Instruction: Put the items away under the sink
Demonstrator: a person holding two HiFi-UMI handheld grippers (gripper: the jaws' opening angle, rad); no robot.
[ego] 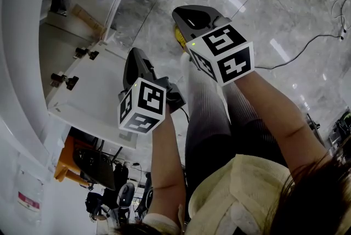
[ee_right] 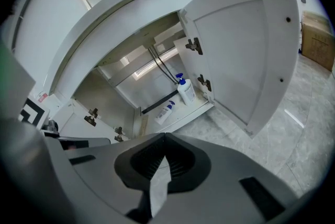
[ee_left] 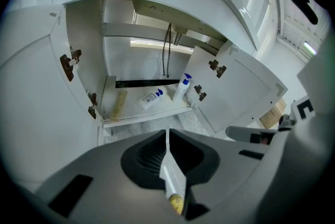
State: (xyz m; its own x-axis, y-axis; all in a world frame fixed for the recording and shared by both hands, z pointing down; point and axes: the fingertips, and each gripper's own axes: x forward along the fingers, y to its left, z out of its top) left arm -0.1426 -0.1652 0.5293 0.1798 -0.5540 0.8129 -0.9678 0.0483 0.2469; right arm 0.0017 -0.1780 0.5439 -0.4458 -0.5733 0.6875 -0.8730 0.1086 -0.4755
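Looks like the putting-away part is basically done. An upright pump bottle (ee_left: 183,87), a lotion bottle (ee_left: 151,98) on its side and a tan tube (ee_left: 120,105) at the left all sit on the under-sink cabinet floor (ee_left: 157,111). The left gripper (ee_left: 167,131) and right gripper (ee_right: 165,135) both have their fingers clenched on nothing, hanging back from it. My guess for the next move is swinging the open right door (ee_left: 241,94) shut.

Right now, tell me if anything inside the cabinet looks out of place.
One pump bottle lies on its side on the cabinet floor, beside the upright bottle. No spill shows.
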